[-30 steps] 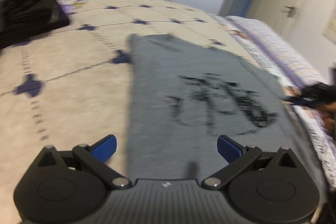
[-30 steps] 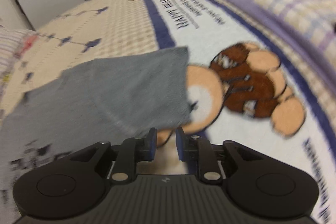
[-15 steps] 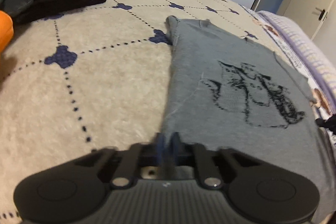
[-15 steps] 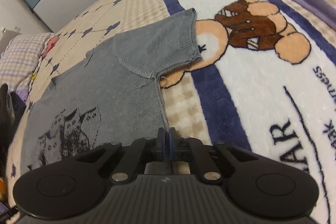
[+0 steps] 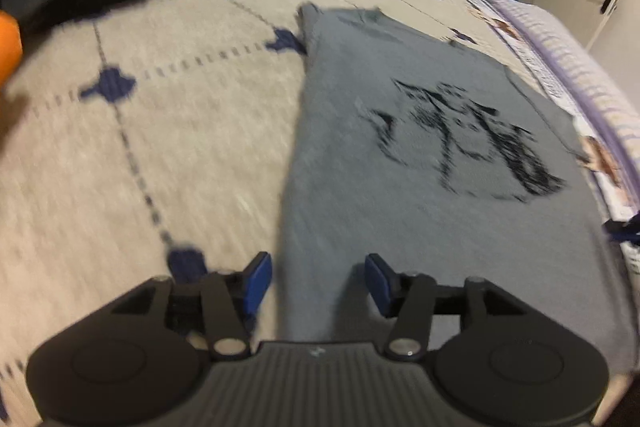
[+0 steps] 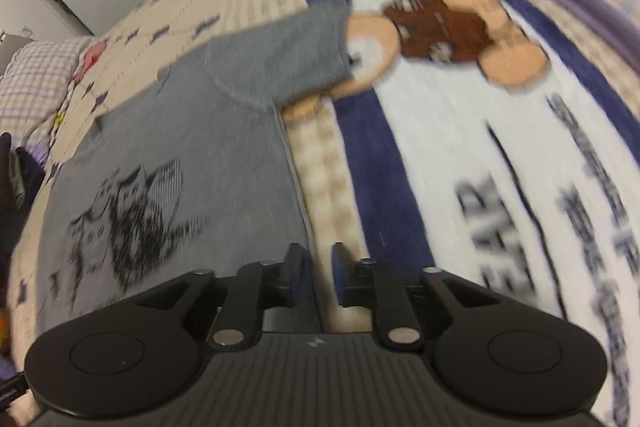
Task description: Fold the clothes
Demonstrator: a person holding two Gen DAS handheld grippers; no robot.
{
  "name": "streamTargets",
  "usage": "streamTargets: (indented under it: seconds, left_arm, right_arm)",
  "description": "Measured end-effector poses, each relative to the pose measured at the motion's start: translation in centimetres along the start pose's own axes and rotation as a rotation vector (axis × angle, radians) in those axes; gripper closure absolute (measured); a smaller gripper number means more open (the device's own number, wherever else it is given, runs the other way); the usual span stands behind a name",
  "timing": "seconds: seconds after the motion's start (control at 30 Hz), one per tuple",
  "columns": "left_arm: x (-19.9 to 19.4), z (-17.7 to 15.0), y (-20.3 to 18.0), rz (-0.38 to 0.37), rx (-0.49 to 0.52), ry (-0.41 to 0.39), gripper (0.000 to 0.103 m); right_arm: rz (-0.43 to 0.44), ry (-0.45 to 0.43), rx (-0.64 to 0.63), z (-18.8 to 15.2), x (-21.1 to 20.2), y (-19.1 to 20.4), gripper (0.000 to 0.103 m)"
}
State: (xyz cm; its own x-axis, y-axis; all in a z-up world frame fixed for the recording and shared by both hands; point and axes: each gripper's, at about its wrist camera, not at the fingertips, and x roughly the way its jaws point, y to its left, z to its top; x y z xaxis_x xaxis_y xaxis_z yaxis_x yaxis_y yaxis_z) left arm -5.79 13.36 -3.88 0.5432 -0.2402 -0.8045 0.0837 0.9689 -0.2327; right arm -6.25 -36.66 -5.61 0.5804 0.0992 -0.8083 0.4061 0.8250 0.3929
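Left wrist view: the left tool (image 5: 318, 281) is opening astride the near left edge of a grey printed cotton T-shirt (image 5: 420, 155) flat on the bed; right wrist view: the right tool (image 6: 316, 275), opening narrowly over the shirt's right edge, should pinch squarely.

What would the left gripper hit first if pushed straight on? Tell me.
Probably the grey T-shirt: its left edge already lies between the opening fingers of the left gripper, with the blanket beneath. Blur leaves depth uncertain.
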Motion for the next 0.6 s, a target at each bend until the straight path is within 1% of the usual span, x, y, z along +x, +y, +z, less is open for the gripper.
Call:
streamTargets:
  seconds: [0.1, 0.17, 0.23, 0.3, 0.33, 0.37, 0.4, 0.43, 0.47, 0.53, 0.6]
  left_arm:
    - [-1.0, -1.5, 0.5, -0.036, 0.006, 0.015, 0.052]
    - [-1.4, -2.3, 0.9, -0.068, -0.005, 0.031, 0.052]
    - [-2.0, -3.1, 1.2, -0.099, -0.007, 0.046, 0.054]
    - [-2.4, -3.7, 1.1, -0.117, 0.0, 0.061, 0.061]
    - [-2.5, -3.9, 1.0, -0.124, 0.008, 0.068, 0.066]
    - [-2.6, -4.1, 1.0, -0.127, 0.015, 0.069, 0.085]
    - [-2.7, -4.2, 1.0, -0.125, 0.021, 0.063, 0.097]
    - [-2.8, -4.4, 1.0, -0.122, 0.028, 0.058, 0.097]
    - [-2.9, -4.5, 0.9, -0.114, 0.038, 0.047, 0.097]
    - [-3.5, -4.5, 0.7, -0.089, 0.068, 0.02, 0.097]
    - [-4.1, -4.5, 0.7, -0.072, 0.089, 0.013, 0.097]
  right_arm:
    - [0.01, 0.047, -0.003, -1.7, -1.3, -0.8, 0.083]
    - [0.03, 0.083, -0.004, -3.2, -1.9, -1.0, 0.083]
    - [0.056, 0.114, -0.006, -4.7, -2.4, -1.0, 0.083]
    - [0.068, 0.138, -0.016, -6.2, -2.7, -0.7, 0.083]
    - [0.063, 0.146, -0.028, -6.7, -2.9, -0.5, 0.083]
    - [0.057, 0.151, -0.044, -7.2, -3.0, -0.3, 0.083]
    - [0.049, 0.153, -0.06, -7.5, -3.2, 0.0, 0.087]
    - [0.034, 0.151, -0.073, -7.7, -3.3, 0.2, 0.093]
    - [0.019, 0.148, -0.081, -7.6, -3.5, 0.3, 0.095]
    - [-0.009, 0.136, -0.095, -7.5, -4.1, 0.7, 0.096]
    - [-0.066, 0.122, -0.136, -7.4, -4.7, 1.2, 0.096]
